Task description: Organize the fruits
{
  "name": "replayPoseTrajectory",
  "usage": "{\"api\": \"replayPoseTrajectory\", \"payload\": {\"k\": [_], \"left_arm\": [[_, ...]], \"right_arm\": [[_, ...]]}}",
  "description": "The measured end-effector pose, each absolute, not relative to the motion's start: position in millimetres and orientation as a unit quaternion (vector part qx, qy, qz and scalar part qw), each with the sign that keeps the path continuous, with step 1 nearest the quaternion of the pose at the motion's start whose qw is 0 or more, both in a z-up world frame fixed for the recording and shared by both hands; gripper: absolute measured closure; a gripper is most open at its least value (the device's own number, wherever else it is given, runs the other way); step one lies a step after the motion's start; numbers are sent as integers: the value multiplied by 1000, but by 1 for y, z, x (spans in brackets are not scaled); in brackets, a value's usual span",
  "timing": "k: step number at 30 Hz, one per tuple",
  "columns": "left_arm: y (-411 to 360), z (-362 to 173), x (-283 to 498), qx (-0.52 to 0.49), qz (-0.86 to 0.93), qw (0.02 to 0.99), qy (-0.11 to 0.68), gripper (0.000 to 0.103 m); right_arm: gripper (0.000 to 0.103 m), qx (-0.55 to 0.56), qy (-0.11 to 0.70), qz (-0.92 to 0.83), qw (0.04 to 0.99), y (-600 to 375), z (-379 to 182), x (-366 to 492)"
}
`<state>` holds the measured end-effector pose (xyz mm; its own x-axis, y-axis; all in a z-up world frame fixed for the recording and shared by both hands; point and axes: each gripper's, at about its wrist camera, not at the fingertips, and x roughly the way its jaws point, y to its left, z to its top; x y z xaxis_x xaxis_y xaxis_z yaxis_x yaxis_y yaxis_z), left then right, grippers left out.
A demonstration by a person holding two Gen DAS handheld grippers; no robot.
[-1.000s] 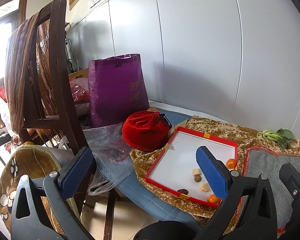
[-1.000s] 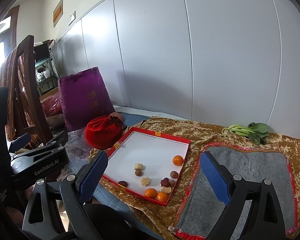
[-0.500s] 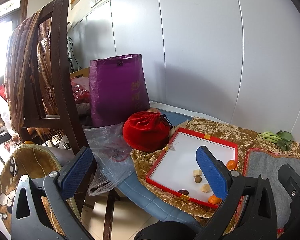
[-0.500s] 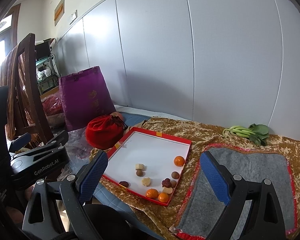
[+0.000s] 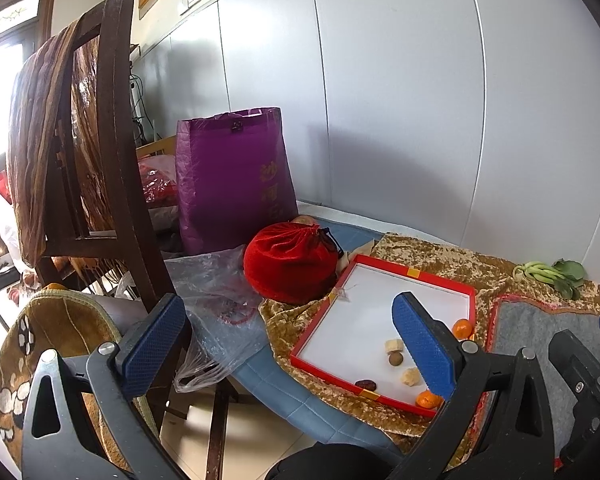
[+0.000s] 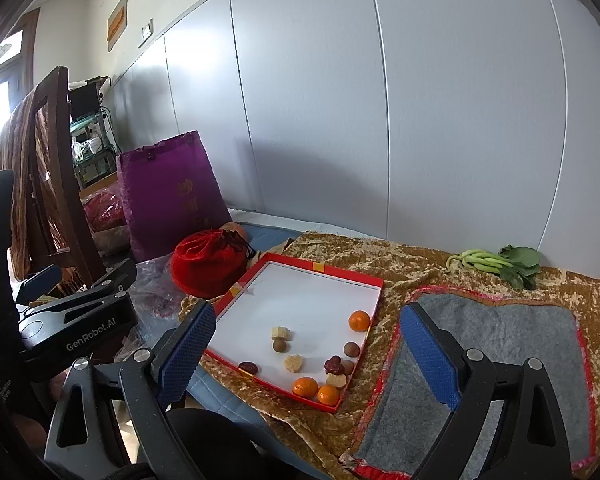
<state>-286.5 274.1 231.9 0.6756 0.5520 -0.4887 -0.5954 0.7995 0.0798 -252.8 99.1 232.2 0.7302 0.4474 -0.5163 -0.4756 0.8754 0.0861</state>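
Fruits (image 6: 359, 320) lie in red tray (image 6: 324, 267) on gold cloth (image 6: 412, 264); grey wall (image 6: 460, 120) behind; my left tongs (image 5: 290, 338) and right tongs (image 6: 308, 344) gape empty.

Grey felt mat (image 6: 496, 344), crushed-velvet gold cloth (image 6: 412, 264), velvety red pouch (image 6: 208, 266)

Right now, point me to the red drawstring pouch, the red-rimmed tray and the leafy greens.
red drawstring pouch (image 6: 208, 266), right wrist view, middle of its velvet body
red-rimmed tray (image 6: 324, 269), right wrist view, far rim
leafy greens (image 6: 514, 262), right wrist view, dark leaves
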Motion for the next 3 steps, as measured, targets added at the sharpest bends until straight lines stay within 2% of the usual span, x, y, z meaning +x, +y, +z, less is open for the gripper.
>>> {"api": "replayPoseTrajectory", "payload": {"k": [3], "left_arm": [[273,231,-284,-42,313,913,257,0]], "right_arm": [[9,-21,284,244,927,98,224,-246]]}}
